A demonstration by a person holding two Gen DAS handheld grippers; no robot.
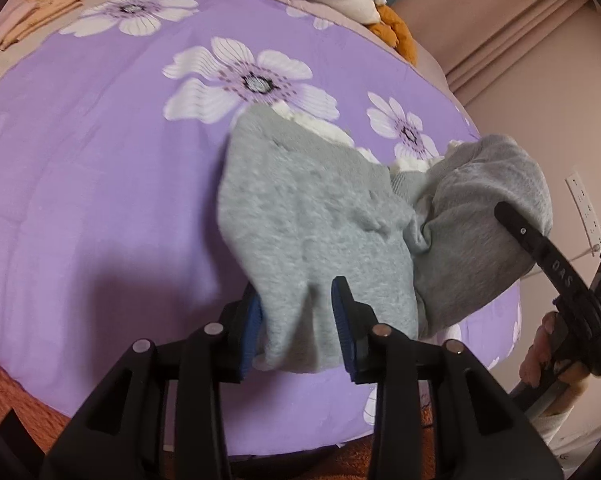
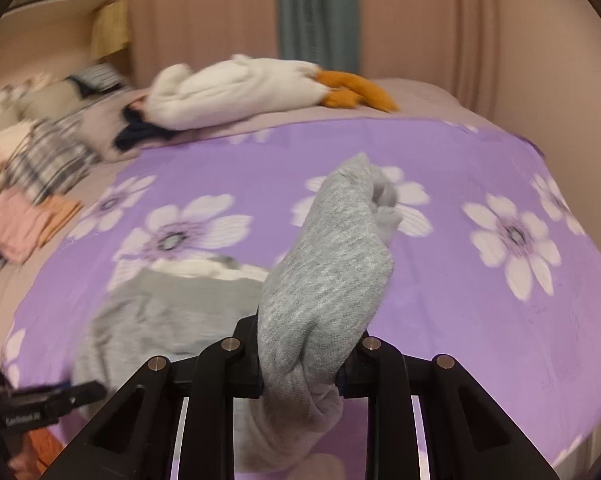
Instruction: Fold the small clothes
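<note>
Right gripper (image 2: 300, 364) clamped on a bunched end of the grey garment (image 1: 312, 232), jaws nearly closed with cloth packed between them, that end raised clear of the purple flowered bedspread (image 1: 100, 160). Left gripper (image 1: 298, 320) set at the garment's near hem, blue pads (image 1: 256, 320) standing either side of a fold of grey cloth with a narrow gap; firm pinch not confirmed, cloth apparently loose between the pads. Step judged: carrying one side of the garment over to make a fold, task at an early stage. Next move judged to require the raised end drawn across and laid flat on the part lying on the bedspread, near hem kept steady. Garment placed near the middle of the bedspread, white lining (image 1: 320, 126) showing at its far edge, white plush toy (image 2: 240, 88) well beyond the bedspread's far side.
</note>
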